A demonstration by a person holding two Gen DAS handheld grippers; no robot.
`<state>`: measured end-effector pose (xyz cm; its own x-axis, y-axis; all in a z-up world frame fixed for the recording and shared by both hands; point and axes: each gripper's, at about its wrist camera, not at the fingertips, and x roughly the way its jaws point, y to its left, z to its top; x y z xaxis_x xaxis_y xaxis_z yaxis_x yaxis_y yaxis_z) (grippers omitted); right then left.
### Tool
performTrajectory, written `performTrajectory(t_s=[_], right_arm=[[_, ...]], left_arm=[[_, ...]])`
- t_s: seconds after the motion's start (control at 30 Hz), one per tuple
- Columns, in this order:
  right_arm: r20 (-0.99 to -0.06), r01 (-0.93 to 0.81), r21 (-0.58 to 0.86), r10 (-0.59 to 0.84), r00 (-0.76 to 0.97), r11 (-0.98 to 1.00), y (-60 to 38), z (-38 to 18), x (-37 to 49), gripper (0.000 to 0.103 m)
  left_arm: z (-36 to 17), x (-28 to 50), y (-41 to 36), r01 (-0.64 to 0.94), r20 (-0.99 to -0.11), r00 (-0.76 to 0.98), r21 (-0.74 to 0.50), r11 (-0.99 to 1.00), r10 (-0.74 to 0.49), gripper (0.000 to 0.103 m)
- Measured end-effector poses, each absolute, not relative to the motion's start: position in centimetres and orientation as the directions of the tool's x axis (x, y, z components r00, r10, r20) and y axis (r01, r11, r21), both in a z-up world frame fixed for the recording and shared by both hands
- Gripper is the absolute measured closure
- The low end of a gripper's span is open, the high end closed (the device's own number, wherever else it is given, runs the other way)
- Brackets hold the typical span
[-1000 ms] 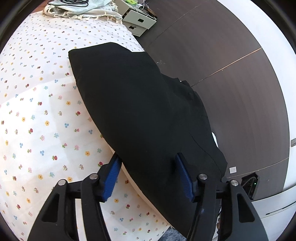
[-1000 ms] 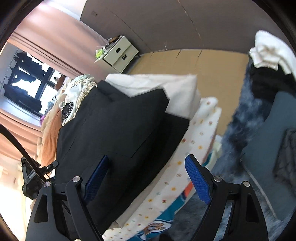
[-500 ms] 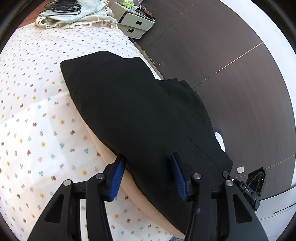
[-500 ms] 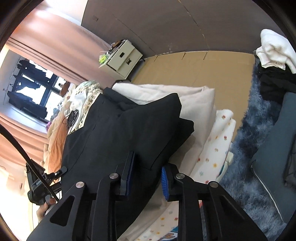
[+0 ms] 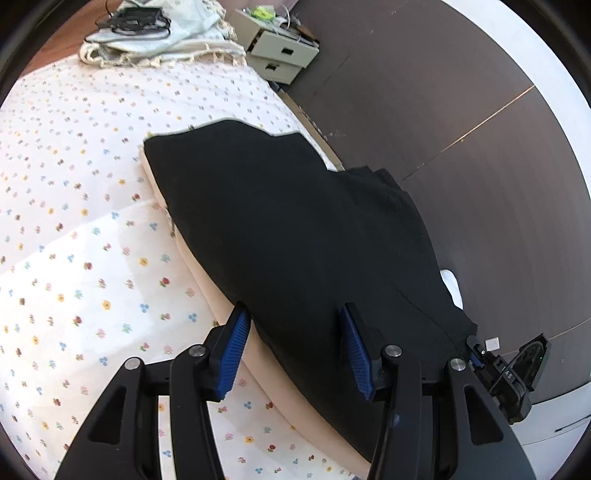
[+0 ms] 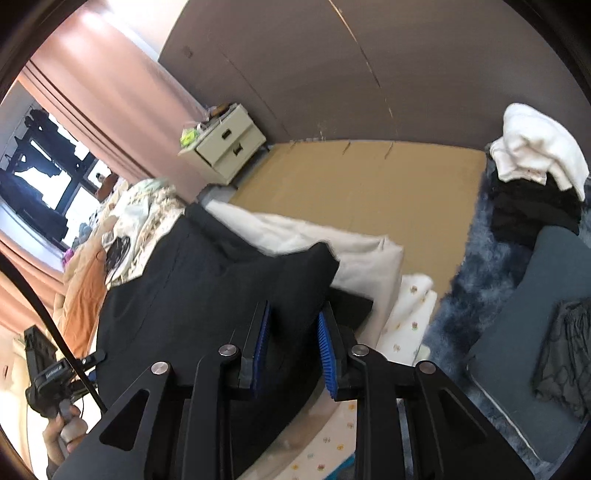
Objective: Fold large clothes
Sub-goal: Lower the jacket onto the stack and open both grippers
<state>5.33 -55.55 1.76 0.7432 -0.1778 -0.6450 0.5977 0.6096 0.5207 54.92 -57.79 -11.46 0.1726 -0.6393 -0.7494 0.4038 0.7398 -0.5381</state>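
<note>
A large black garment [image 5: 295, 221] lies on a cream layer over the floral bed sheet [image 5: 74, 258]. My left gripper [image 5: 294, 308] straddles its near edge. The blue pads stand well apart, and the cloth lies flat between them with no visible pinch. In the right wrist view the same garment [image 6: 207, 288] runs away from me. My right gripper [image 6: 293, 312] is shut on a fold of it, lifting a black corner off the cream layer [image 6: 354, 254]. That right gripper [image 5: 509, 373] also shows at the cloth's far corner in the left view.
A cream two-drawer nightstand [image 6: 225, 144] stands by the dark wall, and crumpled bedding with cables [image 5: 155, 33] lies at the bed's head. Beside the bed are cardboard flooring [image 6: 351, 184], a blue shaggy rug [image 6: 480, 258], a white and black clothes pile [image 6: 532, 173] and a dark cushion [image 6: 535, 332].
My right jaws went from wide open to closed on the black cloth and rose a little, lifting its corner. My left jaws narrowed slightly and shifted along the garment's edge.
</note>
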Motion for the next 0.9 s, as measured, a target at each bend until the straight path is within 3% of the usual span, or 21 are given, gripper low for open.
performTrajectory(t_s=[0.33,0.53,0.63,0.67,0.7,0.77,0.9], right_arm=[[-0.674,0.663,0.517,-0.219,0.705,0.542,-55.6,-1.5,5.7,0.099],[-0.675,0.649,0.511,-0.205,0.709,0.563,-54.3,0.0,5.2,0.096],[-0.697,0.667,0.470,-0.221,0.682,0.579,-53.7,1.0,4.8,0.090],[-0.698,0.661,0.462,-0.217,0.682,0.591,-53.1,1.4,4.7,0.074],[-0.699,0.656,0.457,-0.214,0.683,0.600,-52.7,1.8,4.6,0.041],[-0.696,0.647,0.444,-0.217,0.685,0.619,-51.6,2.7,4.2,0.010],[-0.699,0.659,0.407,-0.249,0.671,0.632,-50.0,4.3,2.8,0.010]], left_arm=[[-11.8,55.4,-59.2,0.440,-0.745,0.193,-0.515,0.735,-0.638,0.052],[-11.7,55.4,-58.5,0.438,-0.751,0.184,-0.515,0.737,-0.634,0.052],[-11.2,54.9,-57.6,0.433,-0.744,0.181,-0.526,0.731,-0.643,0.052],[-10.8,54.5,-57.4,0.444,-0.743,0.183,-0.522,0.728,-0.644,0.052],[-10.6,54.2,-57.1,0.452,-0.742,0.183,-0.520,0.725,-0.645,0.051],[-9.8,53.4,-56.5,0.470,-0.737,0.175,-0.520,0.713,-0.653,0.051],[-7.9,51.5,-55.2,0.508,-0.746,0.175,-0.491,0.708,-0.643,0.044]])
